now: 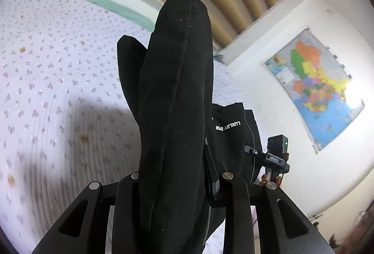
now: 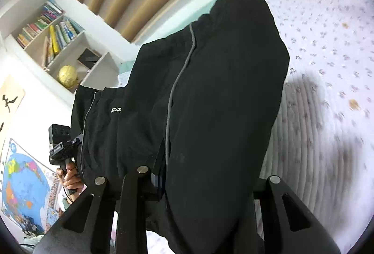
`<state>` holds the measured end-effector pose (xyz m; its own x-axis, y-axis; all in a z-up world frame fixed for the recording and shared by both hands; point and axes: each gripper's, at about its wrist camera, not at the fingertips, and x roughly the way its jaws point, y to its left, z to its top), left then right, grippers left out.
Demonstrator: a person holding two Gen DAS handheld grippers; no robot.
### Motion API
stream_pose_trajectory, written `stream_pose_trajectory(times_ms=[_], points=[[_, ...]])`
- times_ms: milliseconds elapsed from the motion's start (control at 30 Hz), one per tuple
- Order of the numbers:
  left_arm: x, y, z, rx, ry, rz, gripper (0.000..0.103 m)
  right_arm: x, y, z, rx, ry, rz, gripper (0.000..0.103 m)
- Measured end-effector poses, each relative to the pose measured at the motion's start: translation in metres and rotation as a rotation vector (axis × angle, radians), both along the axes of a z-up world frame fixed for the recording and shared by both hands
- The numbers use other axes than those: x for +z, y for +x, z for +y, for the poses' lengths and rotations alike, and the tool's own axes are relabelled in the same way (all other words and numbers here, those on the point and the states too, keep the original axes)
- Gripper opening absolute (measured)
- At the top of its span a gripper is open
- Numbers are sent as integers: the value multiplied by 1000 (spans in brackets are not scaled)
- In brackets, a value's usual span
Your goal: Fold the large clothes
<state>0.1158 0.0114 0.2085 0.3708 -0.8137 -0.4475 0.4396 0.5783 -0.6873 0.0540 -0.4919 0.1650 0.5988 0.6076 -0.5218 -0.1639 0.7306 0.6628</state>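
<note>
Bunching between the jaws of the left gripper point(image 1: 173, 184), the black garment point(image 1: 175, 81) looks soft, limp and fairly heavy, so it will sag and needs holds at seams or corners. That gripper is clenched on a thick fold. The right gripper point(image 2: 205, 184) likewise grasps a fold near the grey piping point(image 2: 174, 88). Both point forward, well apart, holding the cloth stretched above the flowered bed point(image 1: 46, 81). Beyond hangs a wall map point(image 1: 320, 88).

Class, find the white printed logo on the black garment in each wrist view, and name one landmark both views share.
Left wrist: white logo right of centre, on the black garment.
Right wrist: logo left of centre.
Shared landmark: the colourful wall map.
</note>
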Motion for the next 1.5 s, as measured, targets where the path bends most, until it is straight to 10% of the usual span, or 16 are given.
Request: stream_pose_trajectory(times_ms=[233, 500, 733, 833, 1000, 1133, 1367, 1500], points=[[-16, -64, 49, -23, -38, 62, 31, 34, -94, -2, 15, -63, 40, 34], [-144, -76, 82, 96, -20, 261, 35, -41, -112, 7, -15, -137, 195, 34], [-240, -87, 148, 146, -422, 473, 48, -134, -130, -51, -206, 137, 299, 71], [-215, -101, 153, 186, -269, 388, 48, -135, -143, -54, -251, 191, 277, 72], [-132, -134, 141, 323, 103, 133, 46, -92, -182, -52, -405, -28, 229, 76], [-69, -151, 104, 317, 153, -70, 47, -28, -204, -29, -457, -268, 93, 76], [-125, -76, 38, 322, 325, 162, 46, -34, -132, 54, -277, -325, 147, 90], [-172, -50, 44, 309, 240, 368, 46, -88, -104, 87, -218, -443, 264, 89]])
